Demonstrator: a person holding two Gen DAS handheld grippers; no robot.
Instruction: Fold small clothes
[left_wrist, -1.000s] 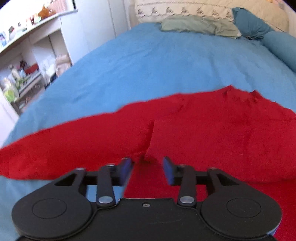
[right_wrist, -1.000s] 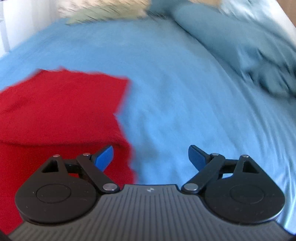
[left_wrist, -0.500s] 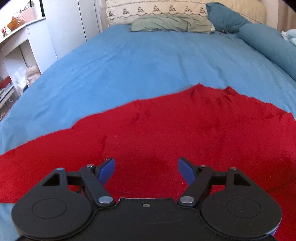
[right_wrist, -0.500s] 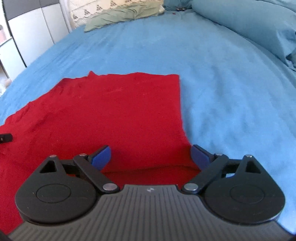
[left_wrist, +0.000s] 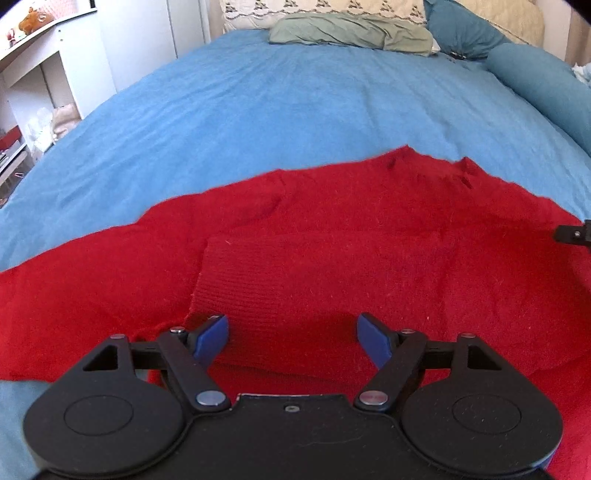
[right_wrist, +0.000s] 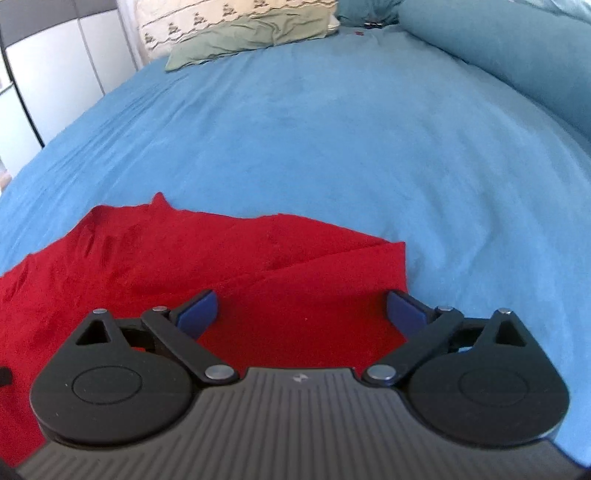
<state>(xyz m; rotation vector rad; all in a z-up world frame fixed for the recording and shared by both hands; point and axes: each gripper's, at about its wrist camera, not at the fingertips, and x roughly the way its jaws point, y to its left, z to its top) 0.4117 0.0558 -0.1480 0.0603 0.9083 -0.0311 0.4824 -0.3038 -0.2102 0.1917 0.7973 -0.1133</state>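
A red knit garment lies spread on the blue bed cover, with a ribbed band folded over onto it near me. My left gripper is open and empty just above that band. In the right wrist view the same red garment ends at a folded right edge. My right gripper is open and empty over that edge, its right finger near the corner. A tip of the right gripper shows at the left wrist view's right side.
Pillows and a teal bolster lie at the bed's head and right side. A white shelf unit with clutter stands left of the bed. White cupboard doors stand at the far left.
The left gripper let go of the red cloth and opened wide; the ribbed band now lies folded over. The right gripper stayed open and moved left over the garment's right edge.
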